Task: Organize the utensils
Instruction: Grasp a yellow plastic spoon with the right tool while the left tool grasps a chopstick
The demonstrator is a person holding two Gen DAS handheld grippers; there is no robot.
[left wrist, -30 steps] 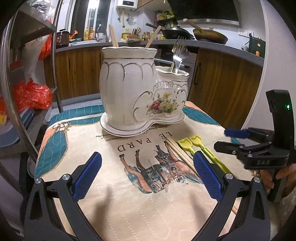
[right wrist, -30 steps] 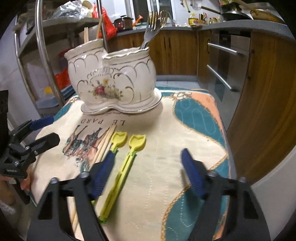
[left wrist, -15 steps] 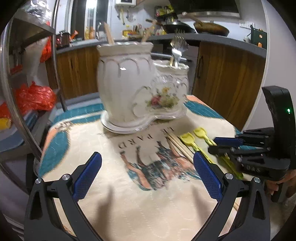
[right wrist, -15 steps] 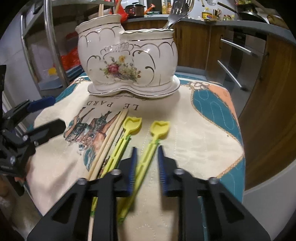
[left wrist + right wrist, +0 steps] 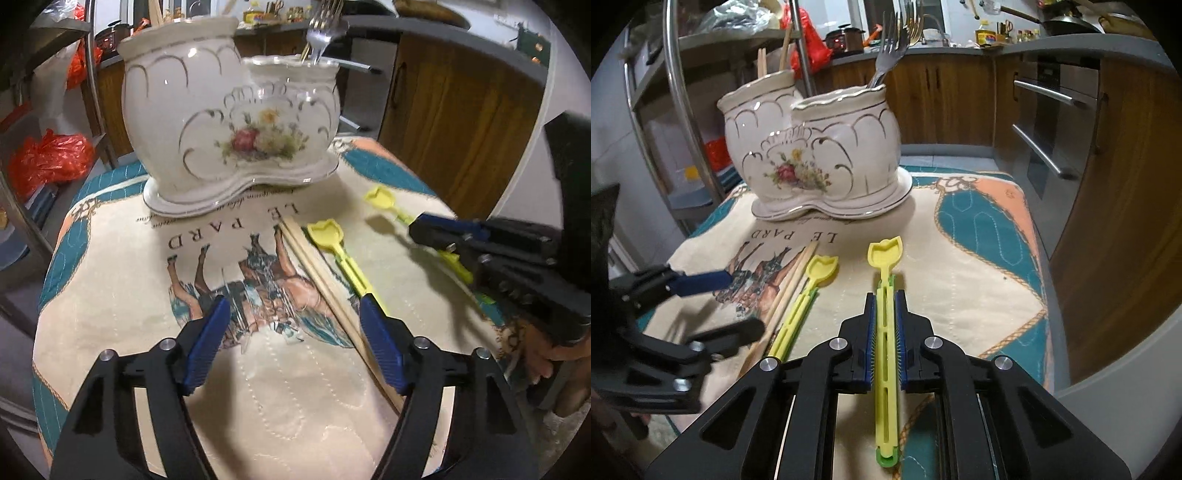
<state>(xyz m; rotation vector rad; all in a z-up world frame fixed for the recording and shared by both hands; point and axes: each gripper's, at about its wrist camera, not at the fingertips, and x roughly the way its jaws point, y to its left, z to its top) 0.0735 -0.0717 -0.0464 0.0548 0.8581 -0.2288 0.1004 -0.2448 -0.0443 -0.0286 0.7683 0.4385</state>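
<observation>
A white floral ceramic utensil holder (image 5: 229, 122) (image 5: 820, 155) with two cups stands at the back of the mat, with forks (image 5: 890, 55) in the short cup and chopsticks (image 5: 762, 61) in the tall one. My right gripper (image 5: 885, 306) is shut on a yellow spoon (image 5: 885, 273) and holds it lifted off the mat; it also shows in the left wrist view (image 5: 384, 199). A second yellow spoon (image 5: 812, 291) (image 5: 340, 251) and a pair of wooden chopsticks (image 5: 314, 262) (image 5: 790, 284) lie on the mat. My left gripper (image 5: 295, 325) is open and empty above the chopsticks.
The mat (image 5: 979, 258) covers a small table with edges close on the right and front. A metal rack (image 5: 679, 110) with red bags stands to the left. Wooden kitchen cabinets (image 5: 960, 99) and an oven are behind.
My right gripper has shut on the right yellow spoon and lifted it off the mat. My left gripper has narrowed, still open, and moved forward toward the chopsticks.
</observation>
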